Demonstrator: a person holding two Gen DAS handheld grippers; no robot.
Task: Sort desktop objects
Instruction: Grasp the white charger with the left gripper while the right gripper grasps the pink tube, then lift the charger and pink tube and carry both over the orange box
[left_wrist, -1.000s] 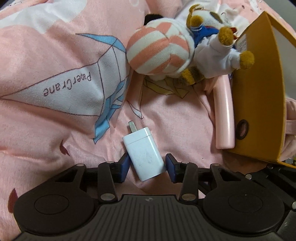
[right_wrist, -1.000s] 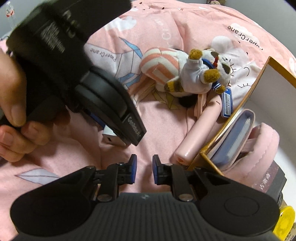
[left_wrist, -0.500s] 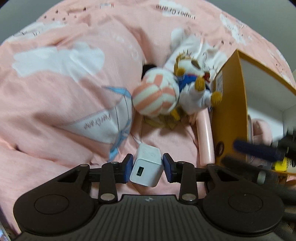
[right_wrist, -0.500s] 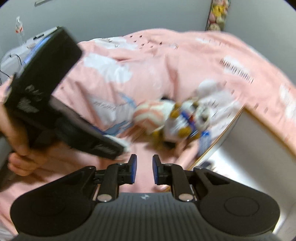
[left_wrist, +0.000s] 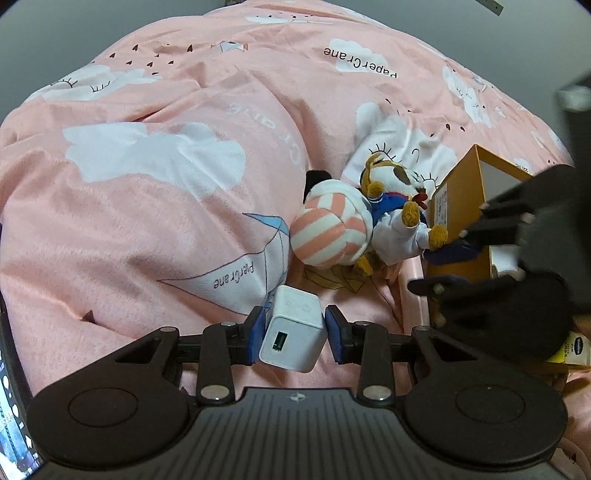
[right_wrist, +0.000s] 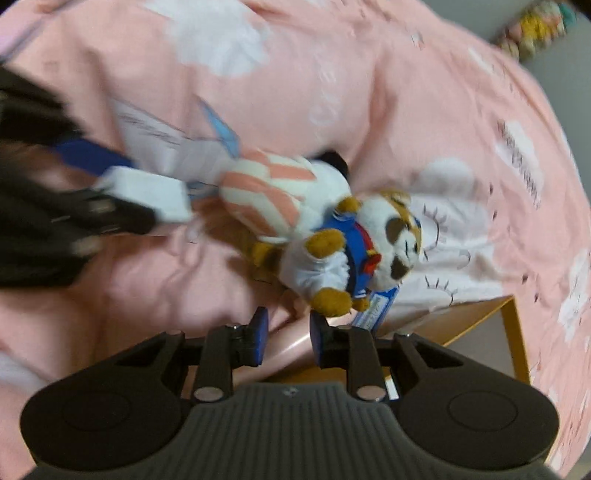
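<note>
A: Gripping is seen at the left claw (left_wrist: 294, 329): a white charger block (left_wrist: 293, 334) is clamped between its blue pads, lifted off the pink bedspread (left_wrist: 147, 221), with the green port turned toward the camera.

B: And where is the block seen from the other side?

A: In the right wrist view it is shown at the left edge, blurred, held in the dark fingers of the left claw, just beside the striped end of the plush toy (right_wrist: 317, 229).

B: How is the right claw (right_wrist: 286, 338) described?

A: Its jaws are being opened, and nothing is pinched between the pads. A pale pink rounded object (right_wrist: 291, 343) is seen below the gap, and no contact with it can be made out. The plush toy's brown paw is seen just beyond the right pad.

B: What else is laid out on the bed?

A: An orange box (left_wrist: 458, 206) with a white interior is placed at the right, with the plush toy lying against its near wall. In the left wrist view the right claw is shown hanging over that box, partly blurred. A yellow item (left_wrist: 570, 347) is glimpsed beneath it, too hidden to be identified.
</note>
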